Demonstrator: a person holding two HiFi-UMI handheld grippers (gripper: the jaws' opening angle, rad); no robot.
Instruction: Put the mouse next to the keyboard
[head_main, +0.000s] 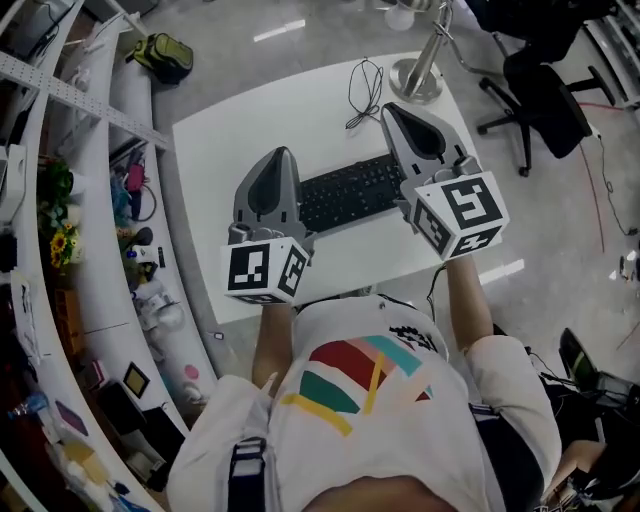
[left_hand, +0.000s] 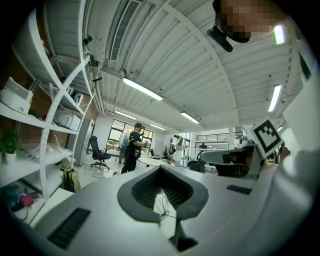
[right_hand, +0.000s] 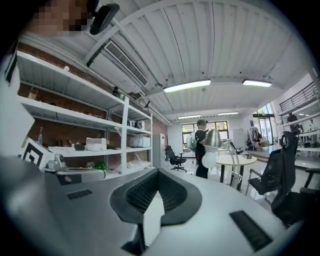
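A black keyboard (head_main: 350, 192) lies on the white table (head_main: 260, 120), partly covered by both grippers held above it. My left gripper (head_main: 279, 153) hovers over the keyboard's left end, jaws together with nothing between them. Over the right end hangs my right gripper (head_main: 392, 108), also shut and empty. In the left gripper view the left gripper (left_hand: 160, 168) points level across the room; a thin black cable (left_hand: 161, 205) shows through its jaws' hollow. The right gripper (right_hand: 157, 171) likewise looks out level. I see no mouse in any view.
A loose black cable (head_main: 365, 85) lies on the table's far side beside a round metal lamp base (head_main: 415, 80). A black office chair (head_main: 545, 90) stands to the right. White shelving (head_main: 90, 200) curves along the left, with a green backpack (head_main: 165, 55) on the floor.
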